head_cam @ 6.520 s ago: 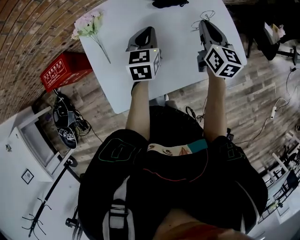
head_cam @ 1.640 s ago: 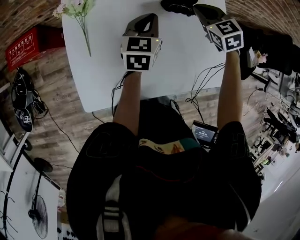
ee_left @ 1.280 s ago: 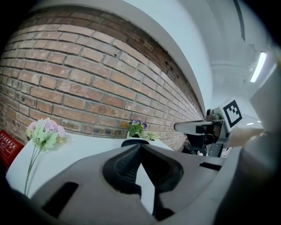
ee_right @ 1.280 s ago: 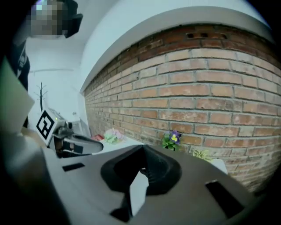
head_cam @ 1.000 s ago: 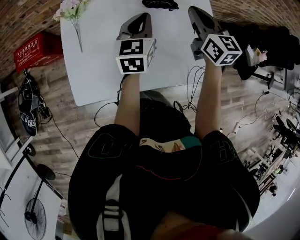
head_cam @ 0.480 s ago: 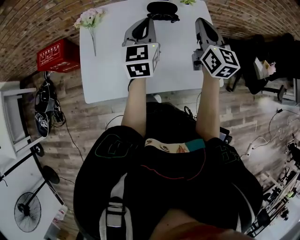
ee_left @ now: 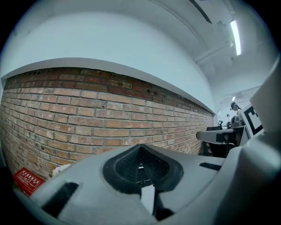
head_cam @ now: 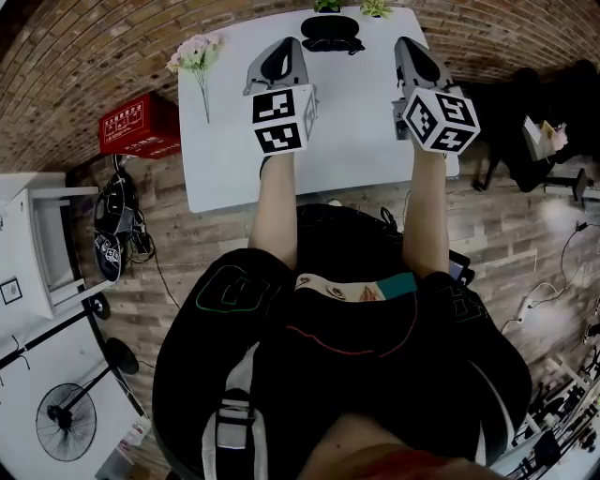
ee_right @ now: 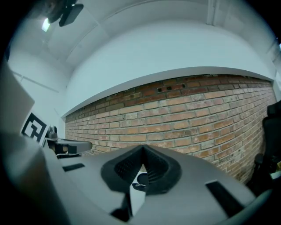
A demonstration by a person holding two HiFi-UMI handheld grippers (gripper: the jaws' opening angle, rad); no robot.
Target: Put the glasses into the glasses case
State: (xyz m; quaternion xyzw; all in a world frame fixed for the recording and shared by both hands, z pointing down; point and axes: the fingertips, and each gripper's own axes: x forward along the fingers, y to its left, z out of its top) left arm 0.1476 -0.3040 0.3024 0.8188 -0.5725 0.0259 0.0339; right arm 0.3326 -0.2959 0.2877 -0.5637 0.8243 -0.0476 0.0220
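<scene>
Left tool and right tool closed, empty, glasses case ahead between them

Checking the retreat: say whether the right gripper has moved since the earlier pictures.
Yes. The right gripper has pulled back from the black case toward the table's near edge.

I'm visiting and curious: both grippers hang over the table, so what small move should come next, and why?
Probably reach the right gripper forward to the case to check its lid. It and the left gripper are shut, empty and short of the case, which sits at the table's far edge; whether it is closed is too small to tell.
</scene>
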